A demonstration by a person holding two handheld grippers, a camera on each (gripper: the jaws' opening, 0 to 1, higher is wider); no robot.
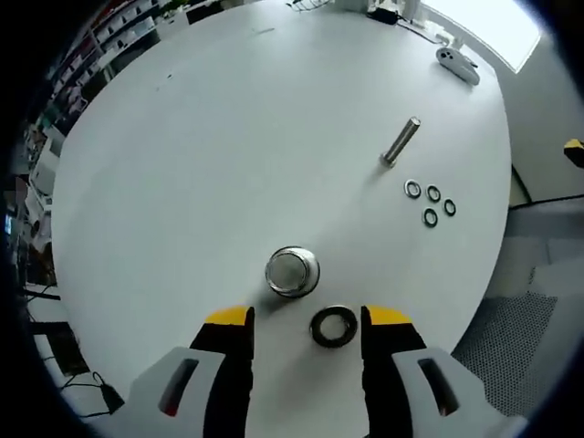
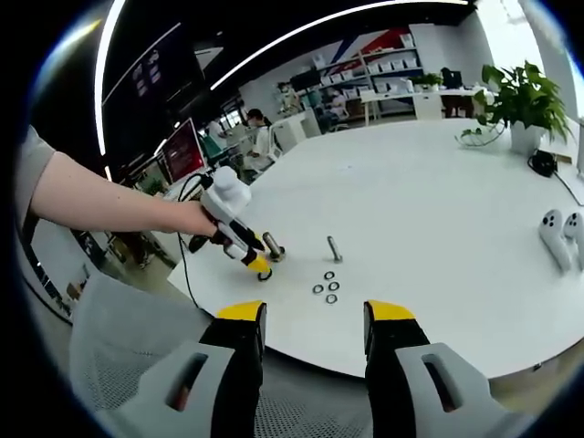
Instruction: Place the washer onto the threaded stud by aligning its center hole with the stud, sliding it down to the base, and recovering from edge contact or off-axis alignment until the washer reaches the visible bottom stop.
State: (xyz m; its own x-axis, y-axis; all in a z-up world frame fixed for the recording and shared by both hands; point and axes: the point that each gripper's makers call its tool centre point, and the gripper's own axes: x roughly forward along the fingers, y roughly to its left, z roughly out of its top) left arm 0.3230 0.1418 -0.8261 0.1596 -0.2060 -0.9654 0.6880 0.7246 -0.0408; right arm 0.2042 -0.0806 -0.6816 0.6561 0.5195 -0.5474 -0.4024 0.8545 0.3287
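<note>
A shiny threaded stud (image 1: 292, 271) stands on the white table (image 1: 228, 155), seen almost end-on in the left gripper view. A black washer (image 1: 334, 327) lies flat on the table just in front of it, to its right. My left gripper (image 1: 308, 321) is open right above the table, and the washer sits between its jaws, close to the right one. In the right gripper view a hand holds the left gripper (image 2: 239, 239) down beside the stud (image 2: 272, 246) and the washer (image 2: 264, 275). My right gripper (image 2: 315, 315) is open and empty, back at the table's near edge.
A second stud (image 1: 401, 141) (image 2: 335, 248) stands further out, with several small washers (image 1: 430, 203) (image 2: 326, 287) lying beside it. White controllers (image 2: 558, 239) (image 1: 457, 64) rest near the table's rim. A potted plant (image 2: 522, 100) stands at the far side. Mesh flooring (image 1: 511, 338) lies past the table edge.
</note>
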